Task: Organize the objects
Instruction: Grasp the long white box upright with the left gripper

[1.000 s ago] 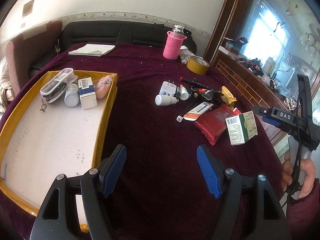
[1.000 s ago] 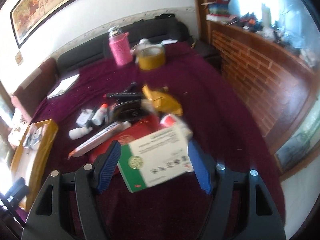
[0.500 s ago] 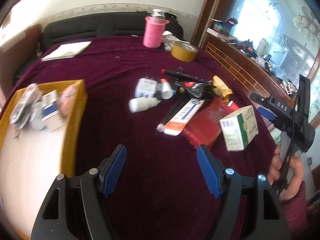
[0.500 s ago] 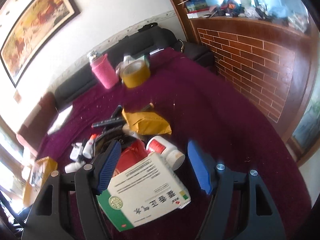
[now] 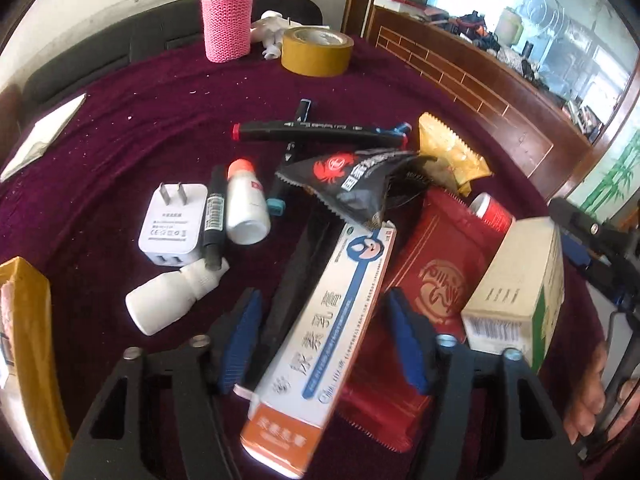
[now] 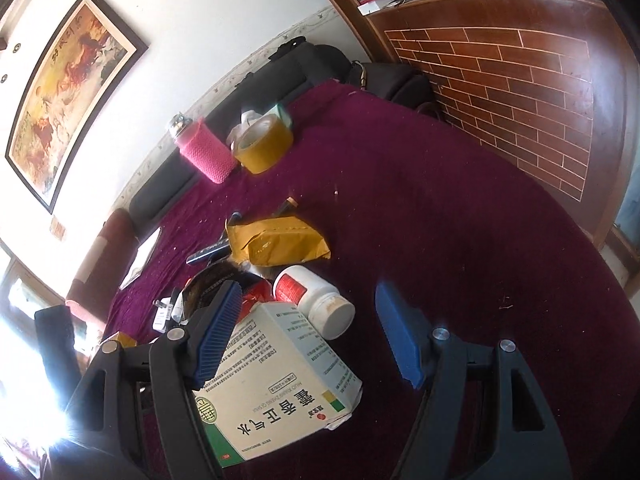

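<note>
One long carton was what mattered to me: the white, blue and orange ointment box (image 5: 332, 320) lay on the maroon desk (image 6: 440, 200), its orange end nearest me and its far end leaning a little right, tucked under a black crab-print packet (image 5: 352, 176). Its long axis ran almost along the line the left tongs (image 5: 323, 298) pointed, so the blue pads straddled its narrow width. Those tongs had just been closing with the box between them, yet I could see a sliver of gap on each side, so I judged them apart and not yet gripping. A dark strip (image 5: 296, 280) lay just left of the box, inside the left pad, and a red pouch (image 5: 436, 264) touched its right edge.

My right tongs (image 6: 309, 287) stood apart too; the green-and-white medicine box (image 6: 280, 380) leaned against their left pad, clear of the right one. The yellow tray (image 5: 28, 320) sat at the far left, so the left hand was better placed.
</note>
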Demonstrator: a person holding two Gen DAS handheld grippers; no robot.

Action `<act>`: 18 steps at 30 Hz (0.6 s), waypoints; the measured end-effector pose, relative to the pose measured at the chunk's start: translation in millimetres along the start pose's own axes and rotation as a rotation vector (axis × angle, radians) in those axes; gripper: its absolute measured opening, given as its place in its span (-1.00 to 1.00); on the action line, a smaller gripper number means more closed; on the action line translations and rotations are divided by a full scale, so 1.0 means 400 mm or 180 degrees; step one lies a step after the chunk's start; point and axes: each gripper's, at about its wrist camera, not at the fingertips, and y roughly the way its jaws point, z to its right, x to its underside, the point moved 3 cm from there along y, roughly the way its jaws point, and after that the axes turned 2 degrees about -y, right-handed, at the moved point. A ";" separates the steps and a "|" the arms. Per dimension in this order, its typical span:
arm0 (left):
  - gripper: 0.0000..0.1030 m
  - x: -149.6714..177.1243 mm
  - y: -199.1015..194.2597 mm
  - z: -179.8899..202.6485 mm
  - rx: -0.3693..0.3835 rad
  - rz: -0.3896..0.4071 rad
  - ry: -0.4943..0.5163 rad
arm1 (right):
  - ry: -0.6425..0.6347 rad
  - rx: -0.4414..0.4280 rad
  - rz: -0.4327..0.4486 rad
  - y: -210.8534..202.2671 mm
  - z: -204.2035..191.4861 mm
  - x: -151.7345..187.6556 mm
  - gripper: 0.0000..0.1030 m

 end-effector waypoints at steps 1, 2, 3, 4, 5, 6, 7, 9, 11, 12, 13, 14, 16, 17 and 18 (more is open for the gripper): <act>-0.43 -0.002 -0.008 -0.004 -0.0025 0.0035 -0.0047 | 0.0012 -0.0003 -0.0019 0.004 0.002 0.001 0.33; -0.57 -0.002 -0.014 -0.008 -0.0011 0.0064 -0.0084 | 0.0023 0.0004 -0.0030 0.006 0.004 0.004 0.33; -0.68 0.001 -0.020 -0.010 0.0041 0.0078 -0.0122 | 0.0037 0.0010 -0.0036 0.007 0.007 0.006 0.33; -0.80 0.006 -0.034 -0.020 0.0074 0.0094 -0.0188 | 0.0049 0.0005 -0.0038 0.007 0.009 0.006 0.33; -0.81 0.013 -0.050 -0.027 0.0081 0.0117 -0.0231 | 0.0057 0.0010 -0.0036 0.007 0.011 0.007 0.33; -0.80 0.022 -0.065 -0.035 0.0110 0.0149 -0.0271 | 0.0059 0.0026 -0.0033 0.007 0.012 0.008 0.33; -0.80 0.033 -0.084 -0.044 0.0134 0.0185 -0.0307 | 0.0057 0.0041 -0.0029 0.006 0.012 0.009 0.34; -0.80 0.051 -0.125 -0.063 0.0152 0.0269 -0.0367 | 0.0033 0.0075 -0.0015 0.008 0.010 0.009 0.36; -0.80 0.080 -0.178 -0.090 0.0182 0.0389 -0.0429 | -0.0010 0.0128 0.0004 0.009 0.006 0.010 0.37; -0.80 0.096 -0.205 -0.102 0.0192 0.0448 -0.0470 | -0.0037 0.0152 0.0012 0.009 0.002 0.011 0.37; -0.80 0.117 -0.235 -0.116 0.0199 0.0515 -0.0516 | -0.0060 0.0180 0.0020 0.009 0.000 0.012 0.37; -0.80 0.133 -0.258 -0.130 0.0203 0.0573 -0.0563 | -0.0085 0.0211 0.0032 0.008 -0.003 0.012 0.37; -0.80 0.169 -0.305 -0.156 0.0169 0.0689 -0.0656 | -0.0135 0.0275 0.0068 0.005 -0.009 0.014 0.37; -0.80 0.184 -0.324 -0.169 0.0142 0.0741 -0.0697 | -0.0169 0.0312 0.0091 0.002 -0.014 0.015 0.37; -0.80 0.202 -0.346 -0.183 0.0151 0.0777 -0.0748 | -0.0223 0.0369 0.0126 -0.002 -0.020 0.015 0.37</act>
